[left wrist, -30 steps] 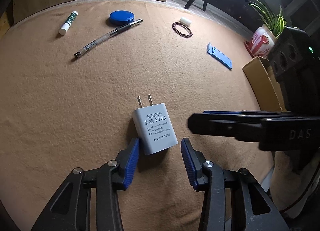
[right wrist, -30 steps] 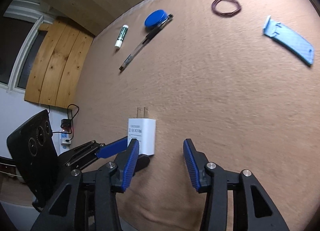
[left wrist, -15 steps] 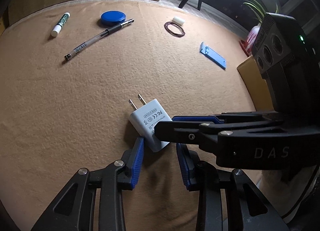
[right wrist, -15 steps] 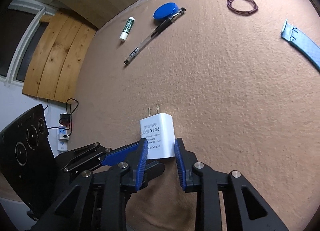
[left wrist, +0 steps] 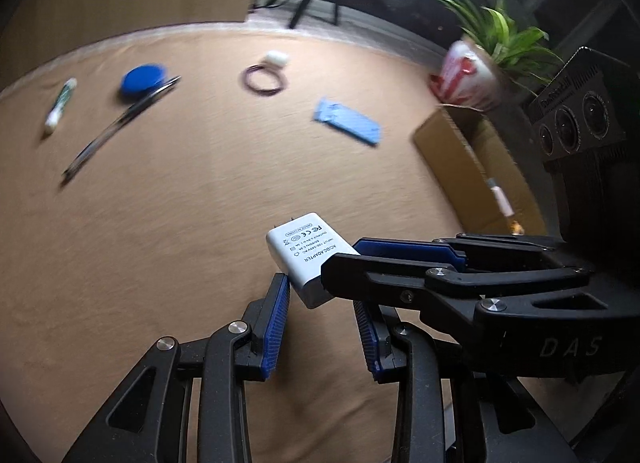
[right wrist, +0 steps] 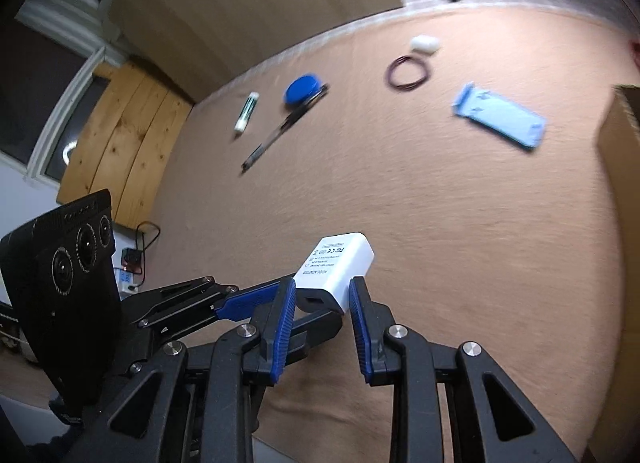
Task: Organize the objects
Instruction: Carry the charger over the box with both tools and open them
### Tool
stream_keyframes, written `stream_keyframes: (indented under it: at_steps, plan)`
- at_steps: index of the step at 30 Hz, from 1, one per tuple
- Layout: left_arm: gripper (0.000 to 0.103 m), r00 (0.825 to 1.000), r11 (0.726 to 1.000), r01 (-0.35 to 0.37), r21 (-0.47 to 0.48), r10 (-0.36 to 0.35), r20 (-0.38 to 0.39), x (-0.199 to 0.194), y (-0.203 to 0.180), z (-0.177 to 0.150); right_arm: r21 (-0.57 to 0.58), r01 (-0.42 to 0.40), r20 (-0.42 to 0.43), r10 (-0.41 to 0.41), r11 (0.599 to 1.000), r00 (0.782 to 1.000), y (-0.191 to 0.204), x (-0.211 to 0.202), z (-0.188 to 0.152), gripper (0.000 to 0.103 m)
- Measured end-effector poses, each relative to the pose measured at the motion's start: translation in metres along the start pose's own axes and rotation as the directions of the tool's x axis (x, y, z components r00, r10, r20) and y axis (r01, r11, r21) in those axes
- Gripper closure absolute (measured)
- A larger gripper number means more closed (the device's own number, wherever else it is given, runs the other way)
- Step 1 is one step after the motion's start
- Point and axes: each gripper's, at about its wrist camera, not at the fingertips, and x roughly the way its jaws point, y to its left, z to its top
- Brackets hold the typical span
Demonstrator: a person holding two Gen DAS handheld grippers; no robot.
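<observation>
Now: white adapter (left wrist: 306, 259) up off the tan cloth (left wrist: 180, 223), pinched from two sides. Left gripper (left wrist: 320, 319) clamped across its rear end, right gripper (right wrist: 322, 319) closed on its flat faces. Long axis straight ahead of both, prongs leading. Open cardboard box (left wrist: 472, 167) ahead and rightward of the left gripper, nearer the right hand's side.
</observation>
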Motion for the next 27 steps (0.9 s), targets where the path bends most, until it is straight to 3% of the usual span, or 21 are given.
stream_keyframes:
  at_steps: [11, 27]
  plan:
    - [0.068, 0.997, 0.988, 0.07, 0.134, -0.071, 0.0, 0.022, -0.089, 0.03, 0.108, 0.036, 0.134, -0.051, 0.993, 0.99, -0.055, -0.072, -0.014, 0.078]
    - [0.067, 0.986, 0.932, 0.157, 0.326, -0.165, -0.002, 0.064, -0.228, 0.075, 0.239, 0.124, 0.315, -0.197, 0.963, 0.928, -0.139, -0.17, -0.029, 0.078]
